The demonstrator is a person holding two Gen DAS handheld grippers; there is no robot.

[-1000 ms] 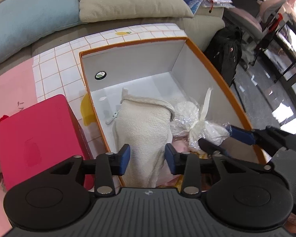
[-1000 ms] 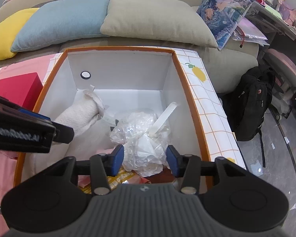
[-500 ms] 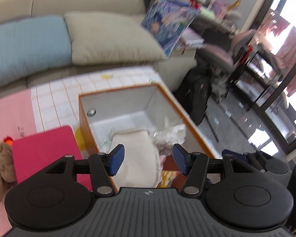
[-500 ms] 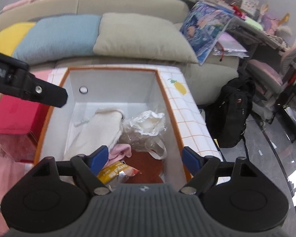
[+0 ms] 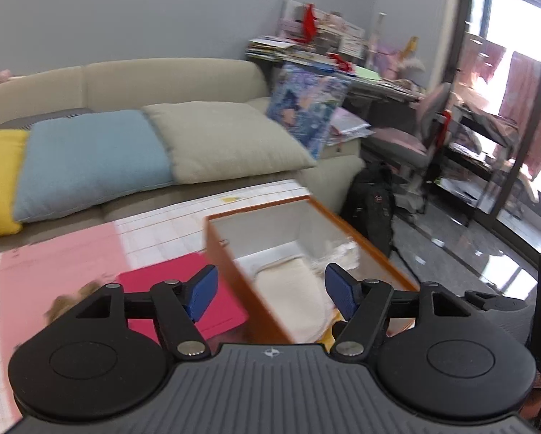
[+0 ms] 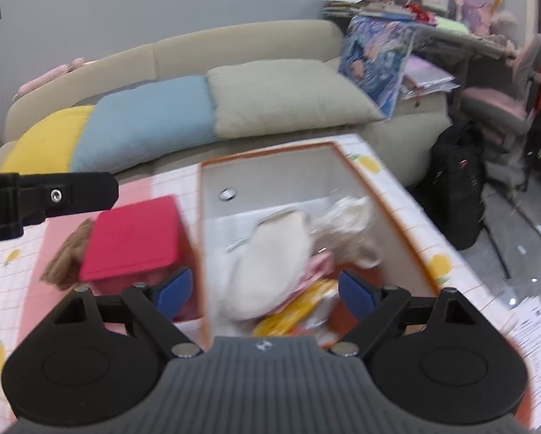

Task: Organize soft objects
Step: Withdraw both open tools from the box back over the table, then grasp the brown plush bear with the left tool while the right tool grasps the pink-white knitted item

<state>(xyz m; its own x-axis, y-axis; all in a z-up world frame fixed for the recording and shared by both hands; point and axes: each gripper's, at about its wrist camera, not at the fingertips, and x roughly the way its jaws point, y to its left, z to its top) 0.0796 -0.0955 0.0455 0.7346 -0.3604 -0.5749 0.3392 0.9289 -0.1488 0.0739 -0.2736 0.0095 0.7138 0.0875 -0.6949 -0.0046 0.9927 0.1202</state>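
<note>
An orange box with a white inside (image 6: 396, 224) (image 5: 227, 256) stands on the tiled table. In it lie a cream fleece item (image 6: 270, 256) (image 5: 292, 289), a clear plastic bag of white stuff (image 6: 346, 217), a pink cloth (image 6: 319, 266) and a yellow packet (image 6: 299, 311). My left gripper (image 5: 270, 291) is open and empty, raised above the box's near left wall. My right gripper (image 6: 261, 293) is open and empty, above the box's near end. The left gripper's body also shows in the right wrist view (image 6: 50, 199).
A red box (image 6: 133, 238) (image 5: 183, 282) stands left of the orange box, with a brown plush toy (image 6: 64, 253) beside it. Behind is a sofa with yellow (image 6: 42, 137), blue (image 6: 144, 115) and beige (image 6: 288, 97) cushions. A black backpack (image 6: 458, 181) sits on the floor at right.
Both grippers have lifted up and back from inside the box and opened wide. The plastic bag and fleece item stay in the box.
</note>
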